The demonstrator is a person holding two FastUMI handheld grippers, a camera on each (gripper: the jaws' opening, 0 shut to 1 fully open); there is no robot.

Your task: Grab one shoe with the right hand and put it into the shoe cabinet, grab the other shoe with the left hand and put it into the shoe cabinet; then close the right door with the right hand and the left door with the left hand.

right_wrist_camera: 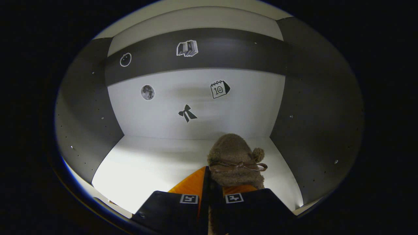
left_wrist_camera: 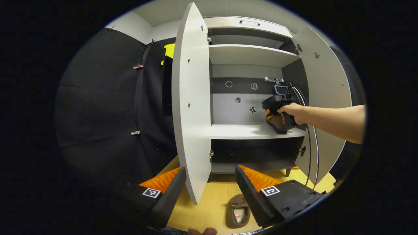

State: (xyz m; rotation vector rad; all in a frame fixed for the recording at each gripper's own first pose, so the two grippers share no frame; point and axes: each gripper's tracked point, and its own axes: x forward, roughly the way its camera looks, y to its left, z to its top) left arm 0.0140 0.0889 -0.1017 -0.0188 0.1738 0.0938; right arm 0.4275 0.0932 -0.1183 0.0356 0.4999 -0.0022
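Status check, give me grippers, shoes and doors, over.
Right gripper shut on fuzzy shoe over middle shelf. Left gripper open, second shoe on floor. Both doors open.

The left gripper view looks from low and farther back, up at the open shoe cabinet (left_wrist_camera: 248, 98), while the right gripper view sits close inside, facing its back wall (right_wrist_camera: 196, 101), which both views share.

In the left gripper view, the open left door (left_wrist_camera: 191, 107) stands edge-on at centre frame, just ahead between the fingers, blocking the straight path. Right of it, the middle shelf (left_wrist_camera: 241, 130) lies bare on its left half; the right gripper (left_wrist_camera: 277, 111) and hand (left_wrist_camera: 292, 112) occupy its right end.
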